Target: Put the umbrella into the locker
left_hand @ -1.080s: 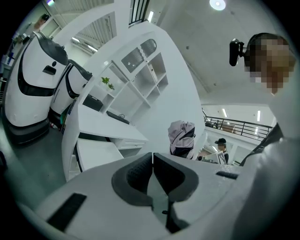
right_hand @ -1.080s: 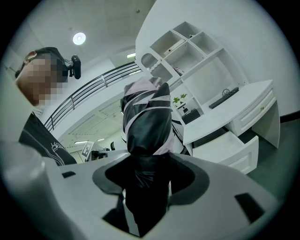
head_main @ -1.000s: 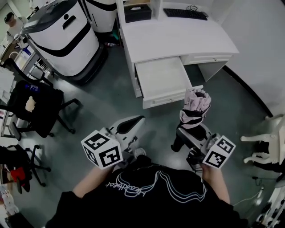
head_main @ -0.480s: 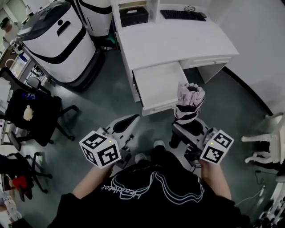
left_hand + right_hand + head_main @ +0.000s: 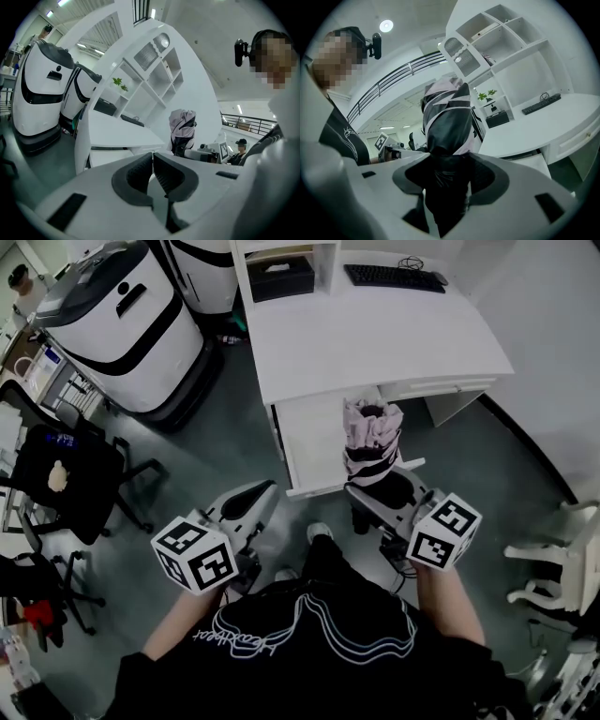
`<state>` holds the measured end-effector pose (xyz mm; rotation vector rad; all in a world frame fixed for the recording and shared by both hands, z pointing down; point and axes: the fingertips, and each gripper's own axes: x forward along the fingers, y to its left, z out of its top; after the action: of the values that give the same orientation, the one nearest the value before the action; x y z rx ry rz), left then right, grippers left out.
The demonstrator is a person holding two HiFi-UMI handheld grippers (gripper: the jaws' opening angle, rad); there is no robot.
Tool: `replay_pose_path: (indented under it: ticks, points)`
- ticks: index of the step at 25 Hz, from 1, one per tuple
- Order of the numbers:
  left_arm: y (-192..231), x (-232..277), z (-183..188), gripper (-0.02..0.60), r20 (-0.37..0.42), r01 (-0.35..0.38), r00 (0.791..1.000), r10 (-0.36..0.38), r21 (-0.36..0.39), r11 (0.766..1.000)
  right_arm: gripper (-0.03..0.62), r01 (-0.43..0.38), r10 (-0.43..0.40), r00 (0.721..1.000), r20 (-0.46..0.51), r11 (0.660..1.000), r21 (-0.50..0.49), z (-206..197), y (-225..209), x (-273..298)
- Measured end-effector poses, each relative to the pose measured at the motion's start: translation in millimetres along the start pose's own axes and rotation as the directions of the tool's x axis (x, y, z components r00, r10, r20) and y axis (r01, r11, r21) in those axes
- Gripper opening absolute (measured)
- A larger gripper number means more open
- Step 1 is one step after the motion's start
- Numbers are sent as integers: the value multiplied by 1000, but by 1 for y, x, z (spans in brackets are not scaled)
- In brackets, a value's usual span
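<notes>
White script lettering (image 5: 234,638) runs across the black shirt (image 5: 319,652), just behind the marker cube (image 5: 194,554) of the left gripper (image 5: 246,504). Seen upside down from the head view, it seems to read "Heartbeat". The cubes carry only black-and-white square patterns, no words.

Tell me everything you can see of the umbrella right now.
The umbrella is folded into a compact bundle: crumpled pale pink fabric wrapped by a black strap, with a black lower end. It stands roughly upright, the right gripper shut on that dark lower end. Nothing else touches it. In the head view it shows in front of the open drawer.
</notes>
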<state>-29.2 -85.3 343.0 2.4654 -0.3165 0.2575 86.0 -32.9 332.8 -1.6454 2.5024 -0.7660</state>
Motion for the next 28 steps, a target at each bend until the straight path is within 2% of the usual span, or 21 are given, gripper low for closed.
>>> replay_pose_path:
  ticks: [9,16,22,28]
  points:
    - [12,71,29,12,-2,-32,999,32,-25,999,233,-48,44,994,-105,998,-40,19,-69,22]
    - [30,100,34,12,5,-94,996,94,-37,995,233,-84,47,972,-229,984,-159,14,-121,44]
    - [51,110,31,12,9,-144,989,145,-67,987,232,-135,12,932,-363,939,-318,-8,-155,66]
    - [71,112,22,12,-4,-172,985,173,-110,979,232,-186,-56,860,-508,892,-412,-51,-182,87]
